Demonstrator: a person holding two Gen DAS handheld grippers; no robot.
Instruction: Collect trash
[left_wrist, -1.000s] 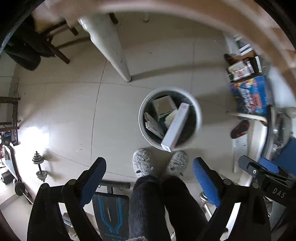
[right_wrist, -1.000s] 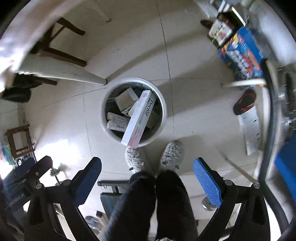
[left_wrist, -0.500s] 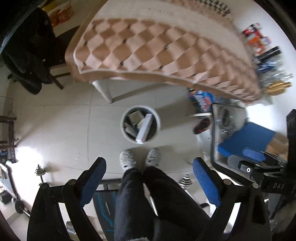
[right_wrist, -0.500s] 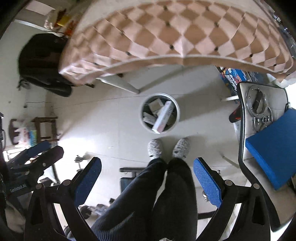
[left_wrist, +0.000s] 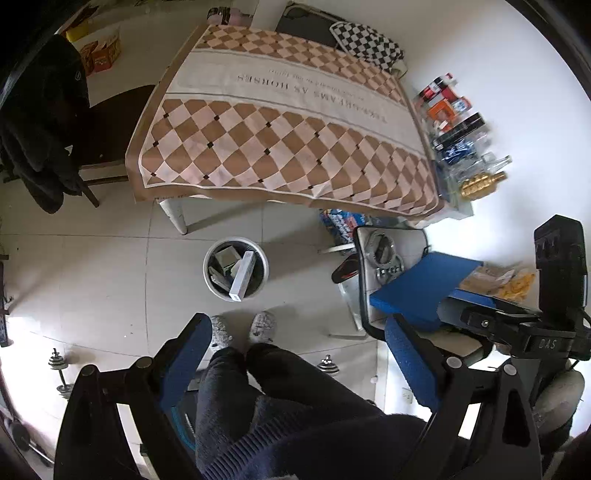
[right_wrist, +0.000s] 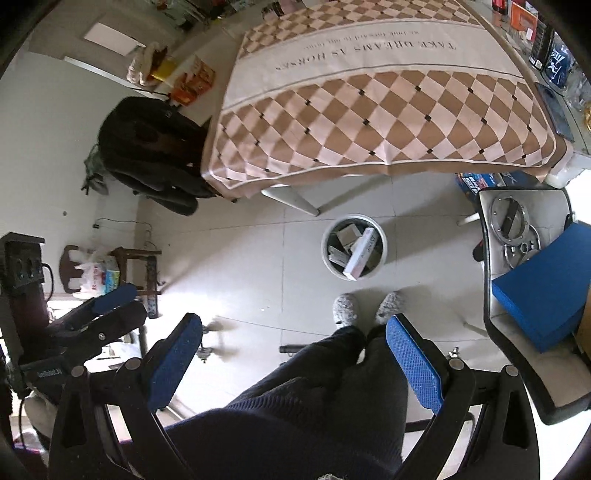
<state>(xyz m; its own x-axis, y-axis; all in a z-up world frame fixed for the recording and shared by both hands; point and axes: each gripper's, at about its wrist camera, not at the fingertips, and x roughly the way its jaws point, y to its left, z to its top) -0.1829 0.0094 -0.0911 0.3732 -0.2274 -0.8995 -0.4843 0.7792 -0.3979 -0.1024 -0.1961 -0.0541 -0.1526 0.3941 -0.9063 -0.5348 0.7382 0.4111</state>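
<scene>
A white round trash bin stands on the tiled floor in front of the table, holding several boxes and a long white carton that leans over its rim. Both grippers hang high above it, looking down. My left gripper is open with nothing between its blue pads. My right gripper is open and empty too. A person's dark trouser legs and grey slippers stand just short of the bin.
A table under a brown checked cloth stands beyond the bin. A chair with a blue pad and metal rings is at the right. A dark jacket hangs at the left. Dumbbells lie on the floor.
Both grippers have risen far above the bin, which now looks much smaller. The tabletop and the chair have come into view. Both grippers stayed open.
</scene>
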